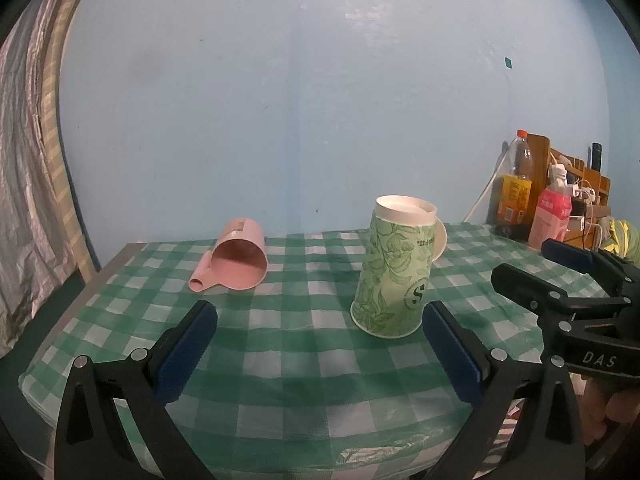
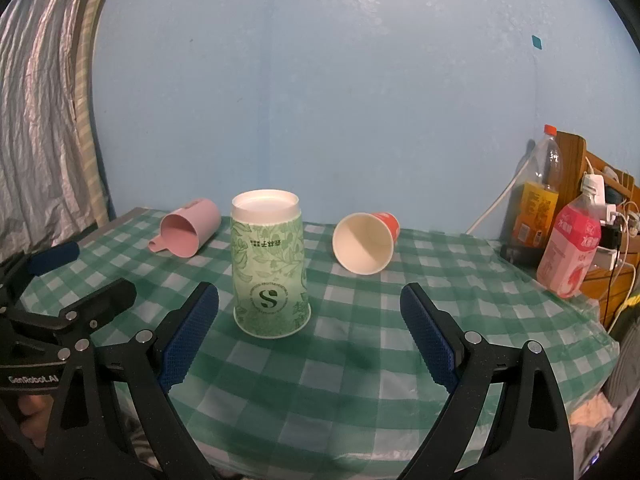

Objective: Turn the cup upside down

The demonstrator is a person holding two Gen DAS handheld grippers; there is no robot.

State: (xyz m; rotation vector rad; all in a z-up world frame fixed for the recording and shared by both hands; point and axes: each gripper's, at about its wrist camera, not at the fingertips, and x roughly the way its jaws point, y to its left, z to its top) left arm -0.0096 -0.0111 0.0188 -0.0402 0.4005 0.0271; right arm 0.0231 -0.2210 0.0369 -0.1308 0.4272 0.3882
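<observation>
Green cup [image 2: 271,270] inverted on table; both tongs apparently empty.

Left gripper [image 1: 320,350]: jaws spread wide, blue-padded fingers [image 1: 184,354] at 7 and 5 o'clock of its own view, nothing between them. Also seen at 9 o'clock in the right wrist view.

Right gripper [image 2: 310,338]: jaws spread wide, blue pads [image 2: 430,340] bare, nothing held. Appears at 3 o'clock in the left wrist view, just beside the left gripper, level with it.
</observation>
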